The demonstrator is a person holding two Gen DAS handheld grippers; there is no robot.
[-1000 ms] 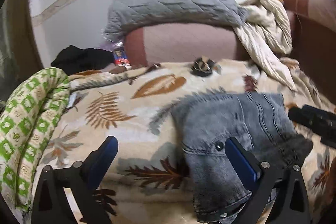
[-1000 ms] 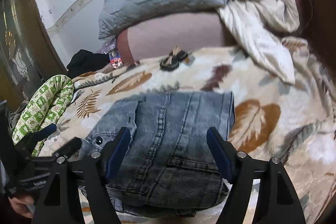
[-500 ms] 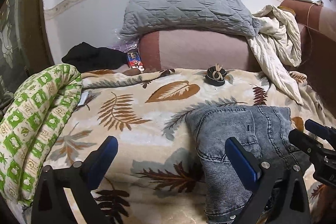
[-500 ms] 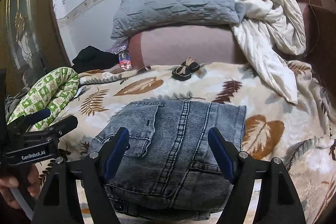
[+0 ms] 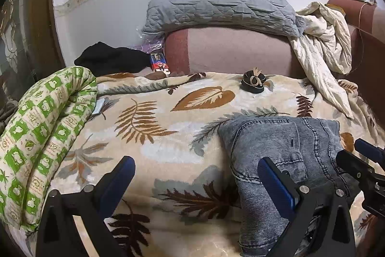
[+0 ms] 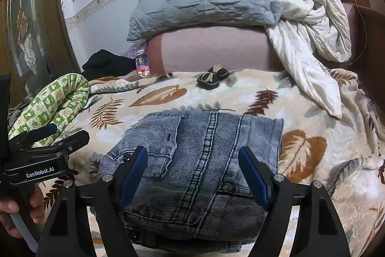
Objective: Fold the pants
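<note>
The grey-blue denim pants [image 6: 199, 151] lie folded into a thick rectangle on the leaf-print blanket [image 6: 312, 160], back pocket and seams facing up. My right gripper [image 6: 192, 155] hovers open just over their near half, with one blue pad on each side and neither pressing the cloth. In the left wrist view the pants [image 5: 276, 143] lie to the right. My left gripper [image 5: 195, 168] is open over bare blanket, and its right finger overlaps the left edge of the pants. The right gripper [image 5: 361, 160] shows at the far right edge. A hand [image 6: 14, 208] holds the left gripper [image 6: 55, 134].
A rolled green-and-white quilt [image 5: 41, 136] lies along the left side of the bed. A small black coiled belt [image 5: 252, 83] sits at the far end of the blanket. Behind it are a pink cushion [image 5: 240, 49], a grey pillow [image 5: 216, 4], a crumpled white sheet [image 5: 322, 45] and black clothing [image 5: 110, 59].
Both wrist views have rolled level and drawn back a little from the pants. The pants lie as before, and both grippers stay open.
</note>
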